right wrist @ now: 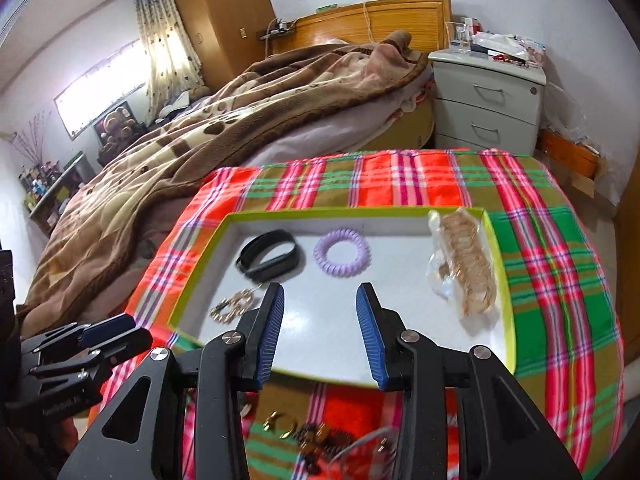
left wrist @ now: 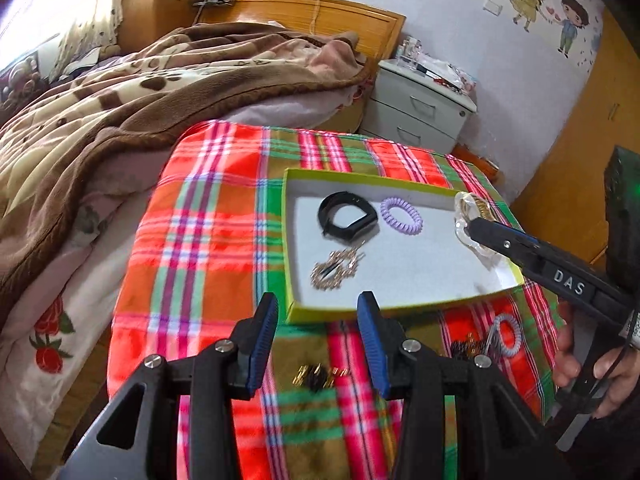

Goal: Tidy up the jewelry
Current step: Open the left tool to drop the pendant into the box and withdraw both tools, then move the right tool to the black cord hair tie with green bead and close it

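A shallow green-rimmed tray (left wrist: 289, 240) (right wrist: 505, 272) lies on a plaid cloth. It holds a black band (left wrist: 347, 215) (right wrist: 269, 257), a purple coil hair tie (left wrist: 401, 216) (right wrist: 341, 253), gold earrings (left wrist: 334, 270) (right wrist: 234, 307) and a clear bag of gold rings (left wrist: 472, 210) (right wrist: 466, 264). My left gripper (left wrist: 318, 340) is open and empty at the tray's near edge. My right gripper (right wrist: 320, 332) is open and empty over the tray's near part; in the left wrist view its fingertips (left wrist: 476, 226) are beside the bag.
Loose jewelry lies on the plaid cloth (left wrist: 192, 208) in front of the tray: gold and dark pieces (left wrist: 318, 376) (right wrist: 304, 432) and a pale blue coil tie (left wrist: 506, 336). A bed with a brown blanket (left wrist: 100, 112) is on the left, a white nightstand (right wrist: 488, 100) behind.
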`<state>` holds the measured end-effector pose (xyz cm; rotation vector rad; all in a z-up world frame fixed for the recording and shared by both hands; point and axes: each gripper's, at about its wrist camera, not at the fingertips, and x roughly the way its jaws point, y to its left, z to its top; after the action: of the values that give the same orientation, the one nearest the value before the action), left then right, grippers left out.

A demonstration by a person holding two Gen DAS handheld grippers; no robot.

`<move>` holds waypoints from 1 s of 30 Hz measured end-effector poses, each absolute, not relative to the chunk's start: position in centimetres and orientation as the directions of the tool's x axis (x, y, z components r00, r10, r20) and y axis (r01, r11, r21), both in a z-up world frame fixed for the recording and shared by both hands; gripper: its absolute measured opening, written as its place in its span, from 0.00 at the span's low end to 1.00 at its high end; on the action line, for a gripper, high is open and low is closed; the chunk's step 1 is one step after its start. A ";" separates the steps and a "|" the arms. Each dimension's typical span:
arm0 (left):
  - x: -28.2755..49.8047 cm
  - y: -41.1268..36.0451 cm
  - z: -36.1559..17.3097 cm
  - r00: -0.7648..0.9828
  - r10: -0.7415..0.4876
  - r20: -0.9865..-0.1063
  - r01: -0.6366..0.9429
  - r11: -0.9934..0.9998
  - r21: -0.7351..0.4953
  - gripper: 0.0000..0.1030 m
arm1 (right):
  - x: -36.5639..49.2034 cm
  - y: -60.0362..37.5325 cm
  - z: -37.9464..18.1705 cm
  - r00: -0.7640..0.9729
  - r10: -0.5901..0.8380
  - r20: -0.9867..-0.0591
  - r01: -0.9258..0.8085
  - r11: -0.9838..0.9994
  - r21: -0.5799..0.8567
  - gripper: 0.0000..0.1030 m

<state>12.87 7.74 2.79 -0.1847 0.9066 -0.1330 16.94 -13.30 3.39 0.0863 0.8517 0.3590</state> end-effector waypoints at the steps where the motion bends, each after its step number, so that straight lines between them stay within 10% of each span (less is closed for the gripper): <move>1: 12.5 8.0 2.7 0.611 -0.190 -0.769 0.028 0.975 -0.219 0.42 | 16.6 -13.2 3.3 0.600 0.348 -0.720 -0.280 0.935 0.218 0.38; 30: 5.7 12.4 -0.8 0.598 -0.191 -0.779 -0.052 0.960 -0.275 0.42 | 12.0 -5.7 -3.0 0.490 0.315 -0.813 -0.418 0.903 0.098 0.38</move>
<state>5.65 12.38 -0.77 -0.2830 0.9298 -0.0815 11.99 -5.74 -3.04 -0.1177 0.9606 0.4461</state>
